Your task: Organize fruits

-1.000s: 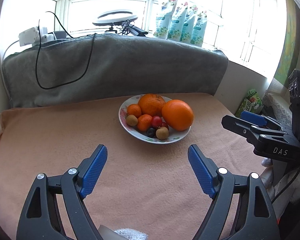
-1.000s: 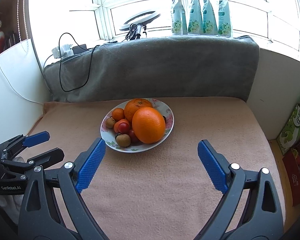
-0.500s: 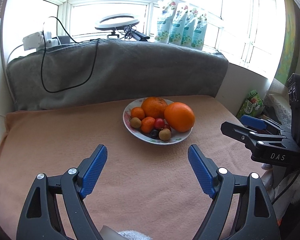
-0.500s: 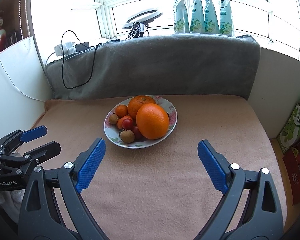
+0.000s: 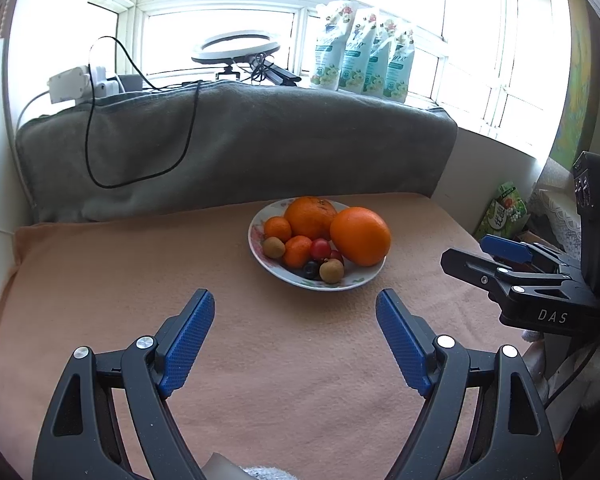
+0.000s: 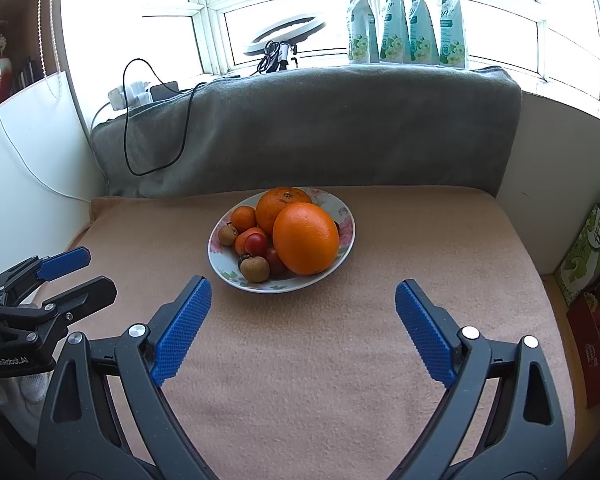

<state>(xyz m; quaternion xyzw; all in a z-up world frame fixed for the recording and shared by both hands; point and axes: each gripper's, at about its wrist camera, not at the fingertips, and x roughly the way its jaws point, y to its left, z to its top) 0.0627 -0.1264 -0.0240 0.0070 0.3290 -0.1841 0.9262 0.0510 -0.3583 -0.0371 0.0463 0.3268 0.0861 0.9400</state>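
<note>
- So the round white plate with a flowery rim sits on the peach fleece-covered worktop, towards its back edge and roughly mid-way between the left and right edges.
- Piled on the plate: a big smooth orange at the front right, and a second, slightly rougher big orange behind it, touching it.
- Left of those, two little mandarins, a couple of red cherry tomatoes, two small brown round fruits and one dark berry-looking thing, all bunched together.
- Left gripper: blue-padded fingers spread wide, nothing between them, just bare fleece, short of the plate's front rim.
- Right gripper: same deal, fingers wide apart and holding nothing, also in front of the plate.
- Each gripper peeks into the other's view at the side.
- A grey blanket is draped along the back edge of the worktop, with a black cable looping over it.
- On the windowsill behind: a white ring light and four pale refill pouches standing in a row.
</note>
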